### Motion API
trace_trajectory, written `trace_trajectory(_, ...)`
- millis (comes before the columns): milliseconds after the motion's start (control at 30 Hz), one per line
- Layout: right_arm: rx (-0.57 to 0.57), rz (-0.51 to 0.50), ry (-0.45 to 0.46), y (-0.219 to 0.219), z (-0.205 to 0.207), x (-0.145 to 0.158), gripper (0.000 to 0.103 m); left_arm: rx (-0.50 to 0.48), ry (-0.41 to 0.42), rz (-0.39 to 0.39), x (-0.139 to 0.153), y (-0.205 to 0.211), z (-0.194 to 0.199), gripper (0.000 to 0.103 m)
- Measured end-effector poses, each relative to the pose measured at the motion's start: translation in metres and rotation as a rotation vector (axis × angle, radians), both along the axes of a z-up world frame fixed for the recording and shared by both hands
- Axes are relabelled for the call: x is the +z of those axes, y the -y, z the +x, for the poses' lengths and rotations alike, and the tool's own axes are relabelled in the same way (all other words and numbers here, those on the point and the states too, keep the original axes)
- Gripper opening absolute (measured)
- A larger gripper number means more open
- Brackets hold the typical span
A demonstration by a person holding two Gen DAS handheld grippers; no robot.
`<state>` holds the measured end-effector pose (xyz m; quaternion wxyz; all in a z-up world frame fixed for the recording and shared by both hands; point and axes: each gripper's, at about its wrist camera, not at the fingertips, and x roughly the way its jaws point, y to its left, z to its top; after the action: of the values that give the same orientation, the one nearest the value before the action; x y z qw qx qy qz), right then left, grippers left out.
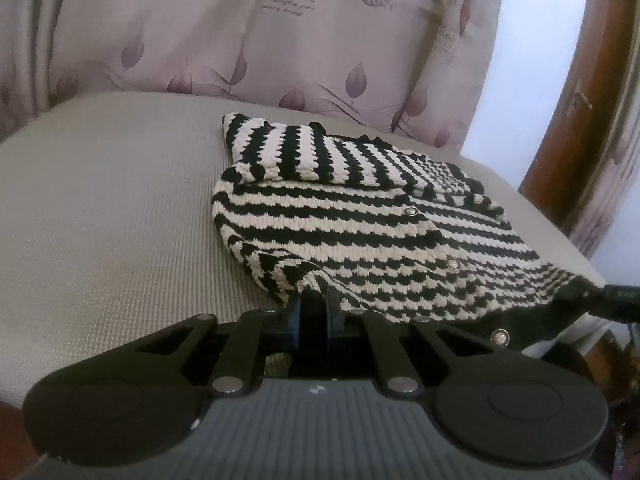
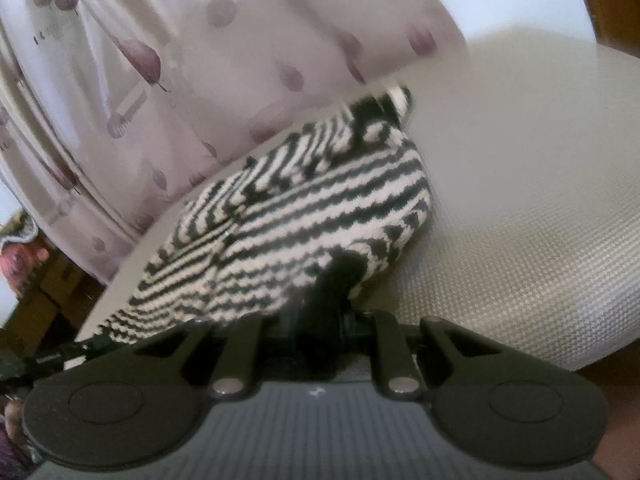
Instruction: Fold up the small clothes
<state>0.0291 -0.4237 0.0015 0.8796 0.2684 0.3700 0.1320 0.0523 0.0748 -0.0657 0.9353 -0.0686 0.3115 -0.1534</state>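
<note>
Left tool and right tool each clamp the near hem of the striped knit cardigan — one sleeve folded across — on the grey mesh cushion.

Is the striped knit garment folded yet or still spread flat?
Partly folded: the striped knit garment has one sleeve laid over its body, and both grippers, left and right, pinch its near hem.

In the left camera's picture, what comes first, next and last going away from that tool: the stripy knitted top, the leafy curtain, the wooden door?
1. Stripy knitted top: its near hem is pinched in the left tool.
2. Leafy curtain: hanging behind the grey cushion.
3. Wooden door: far right; too close to the curtain to call.
</note>
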Motion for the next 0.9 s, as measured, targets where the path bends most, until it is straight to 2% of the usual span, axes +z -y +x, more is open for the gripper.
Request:
trace_trajectory(367,-0.03,0.119,0.037,0.01,0.005,0.008,0.016,0.014,0.067,0.068,0.015,0.014,0.001,0.012)
trace_trajectory(900,-0.071,0.213,0.08,0.022,0.034,0.032,0.014,0.048,0.107,0.052,0.044,0.019,0.03,0.012)
